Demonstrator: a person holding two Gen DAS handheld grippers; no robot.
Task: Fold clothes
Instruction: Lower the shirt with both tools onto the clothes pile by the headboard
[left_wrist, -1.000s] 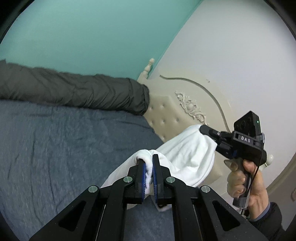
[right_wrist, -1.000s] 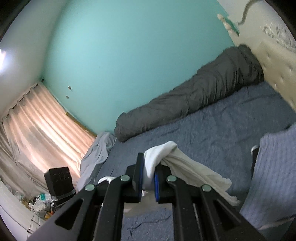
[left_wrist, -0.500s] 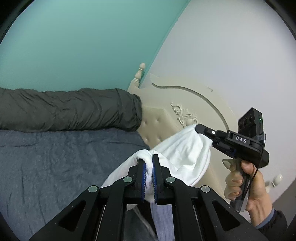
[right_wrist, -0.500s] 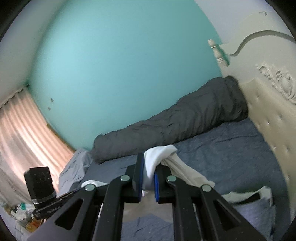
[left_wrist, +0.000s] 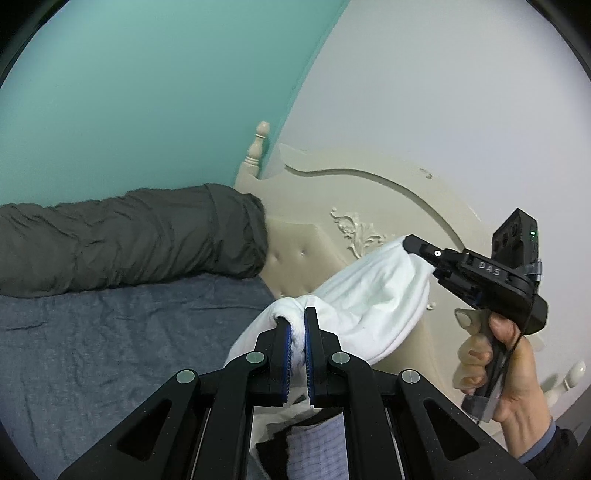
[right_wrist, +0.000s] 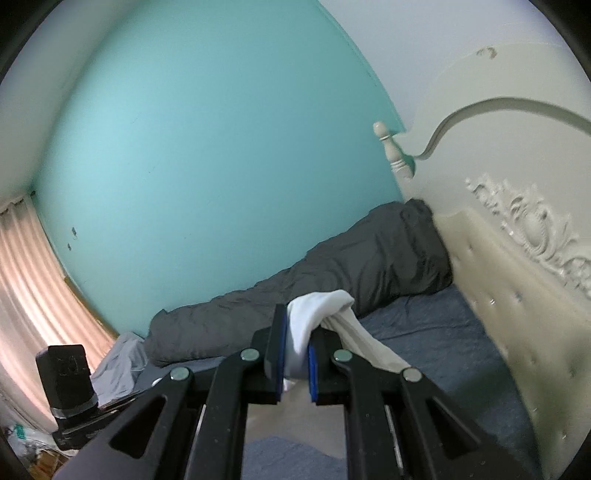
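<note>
Both cameras have tilted higher; my left claw (left_wrist: 297, 345) and right claw (right_wrist: 295, 354) clamp bunched white garment (left_wrist: 369, 295) corners, which could slip.

A home bedroom: bed (left_wrist: 110, 350), carved headboard (right_wrist: 517, 258), curtains (right_wrist: 33, 295).
</note>
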